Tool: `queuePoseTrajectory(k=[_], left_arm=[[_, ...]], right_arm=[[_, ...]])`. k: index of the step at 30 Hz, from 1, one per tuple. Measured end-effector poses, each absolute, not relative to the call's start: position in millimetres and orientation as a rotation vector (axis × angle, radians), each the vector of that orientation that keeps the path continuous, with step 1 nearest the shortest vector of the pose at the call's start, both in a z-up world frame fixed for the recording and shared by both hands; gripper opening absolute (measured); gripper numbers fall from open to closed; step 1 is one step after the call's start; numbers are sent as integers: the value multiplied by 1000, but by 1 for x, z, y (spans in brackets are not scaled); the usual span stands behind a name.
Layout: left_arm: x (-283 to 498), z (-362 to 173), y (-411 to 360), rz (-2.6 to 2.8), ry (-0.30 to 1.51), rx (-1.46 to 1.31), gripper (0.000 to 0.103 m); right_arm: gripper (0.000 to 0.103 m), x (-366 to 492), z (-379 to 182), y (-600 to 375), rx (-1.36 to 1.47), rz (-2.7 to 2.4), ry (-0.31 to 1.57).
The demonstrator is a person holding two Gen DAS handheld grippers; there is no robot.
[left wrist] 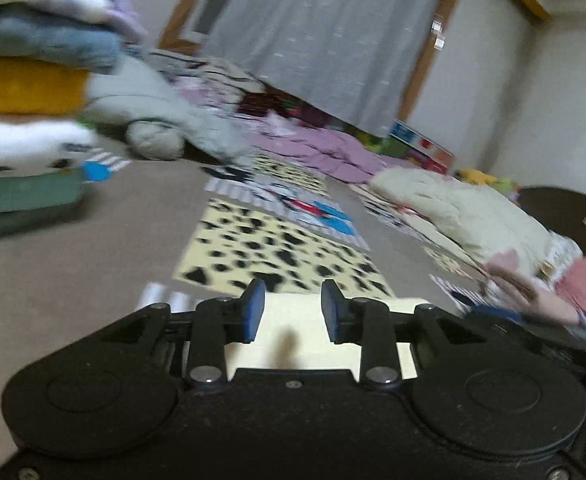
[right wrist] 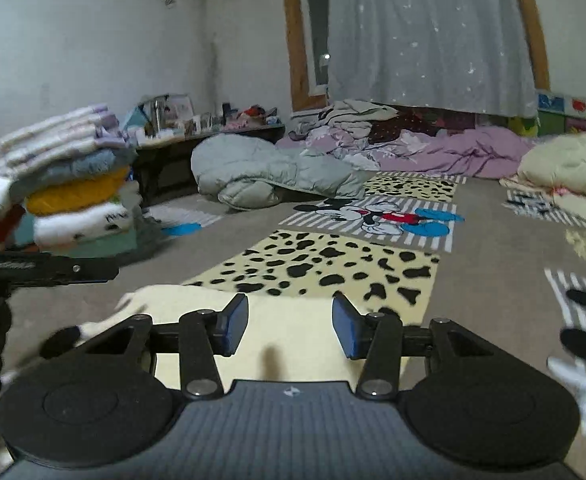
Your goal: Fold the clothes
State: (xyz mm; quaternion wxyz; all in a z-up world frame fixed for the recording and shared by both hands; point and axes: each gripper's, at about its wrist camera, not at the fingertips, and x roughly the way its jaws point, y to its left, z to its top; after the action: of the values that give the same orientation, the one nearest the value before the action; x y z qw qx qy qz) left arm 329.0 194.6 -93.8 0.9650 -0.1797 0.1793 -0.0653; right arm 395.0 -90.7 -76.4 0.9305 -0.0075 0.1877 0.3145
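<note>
A pale cream garment [right wrist: 289,316] lies flat on the patterned floor mat, right under both grippers. My right gripper [right wrist: 291,330] hovers over its near part, open, with nothing between the blue pads [right wrist: 233,328]. My left gripper [left wrist: 293,312] is also open and empty above the same cream cloth [left wrist: 293,344]. In the right wrist view the left gripper [right wrist: 93,272] shows side-on at the left edge. A tall stack of folded clothes [right wrist: 73,184] stands at the left, and looms close in the left wrist view as the stack [left wrist: 33,80].
A leopard-spot and cartoon-mouse mat [right wrist: 333,264] covers the floor ahead. Beyond it lie a grey quilt [right wrist: 273,172], purple bedding [right wrist: 453,152] and a cream quilt [right wrist: 565,168]. A low dark table [right wrist: 197,144] with clutter stands by the left wall. A dark cabinet [left wrist: 565,216] is at the right.
</note>
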Motion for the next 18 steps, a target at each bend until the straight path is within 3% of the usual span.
queuePoseTrajectory(k=[5, 6, 7, 10, 18], left_arm=[[355, -111, 163, -104, 420, -256, 28], [359, -114, 159, -98, 431, -229, 32], [365, -117, 154, -88, 445, -204, 42], [382, -128, 147, -46, 548, -151, 52], [379, -135, 147, -67, 575, -80, 53]], right_arm=[[48, 419, -99, -75, -28, 676, 451], [48, 422, -108, -72, -27, 678, 479], [48, 423, -117, -68, -28, 673, 510], [48, 428, -127, -74, 19, 676, 545], [46, 434, -128, -73, 7, 697, 588]])
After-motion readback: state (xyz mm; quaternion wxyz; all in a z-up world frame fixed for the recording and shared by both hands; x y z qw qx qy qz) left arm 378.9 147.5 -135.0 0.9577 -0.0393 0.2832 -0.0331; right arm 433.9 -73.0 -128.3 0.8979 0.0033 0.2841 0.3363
